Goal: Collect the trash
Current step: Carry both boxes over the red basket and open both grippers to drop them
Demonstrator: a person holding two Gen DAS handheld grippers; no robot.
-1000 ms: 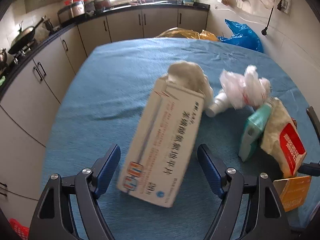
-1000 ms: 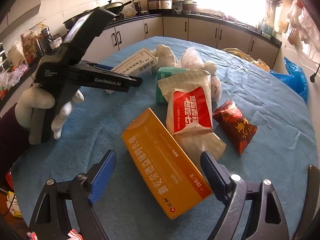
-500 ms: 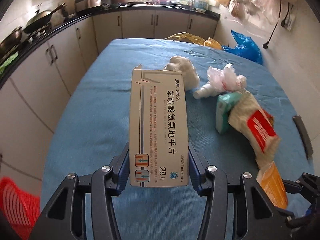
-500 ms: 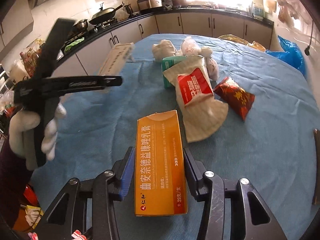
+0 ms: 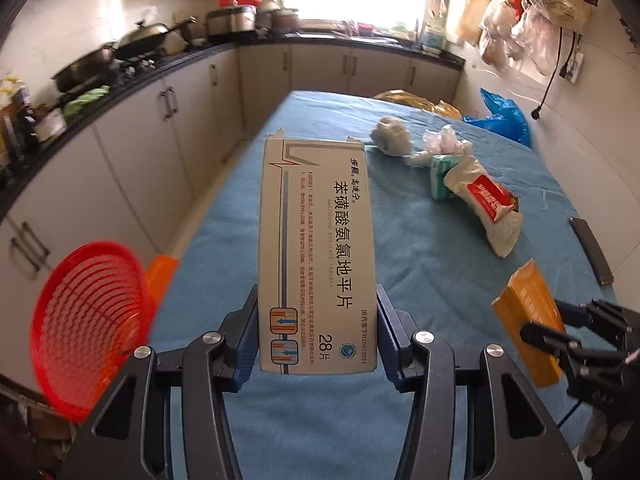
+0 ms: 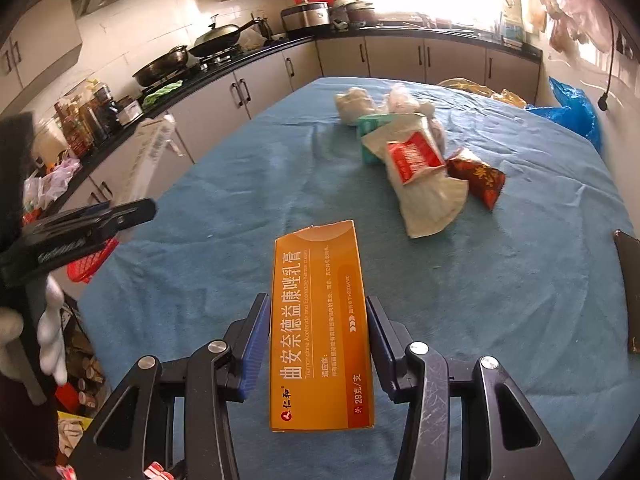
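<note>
My left gripper (image 5: 316, 328) is shut on a white medicine box (image 5: 316, 248) and holds it above the table's left front corner. My right gripper (image 6: 318, 340) is shut on an orange medicine box (image 6: 320, 320), lifted above the blue tablecloth (image 6: 240, 208). The orange box also shows in the left wrist view (image 5: 528, 320). A red mesh trash basket (image 5: 88, 320) stands on the floor left of the table. Still on the table: a white-and-red bag (image 6: 420, 164), a green carton (image 6: 370, 136), a dark red snack packet (image 6: 476, 176), crumpled tissue (image 6: 354, 104).
Kitchen cabinets and a counter with pans (image 5: 132, 40) run along the left and back. A dark phone-like object (image 5: 592, 248) lies at the table's right edge. A blue plastic bag (image 5: 504, 120) and a yellow bag (image 5: 416, 102) sit at the far end.
Both grippers closed on their boxes and lifted them off the table. The left gripper swung left, bringing the red basket into view.
</note>
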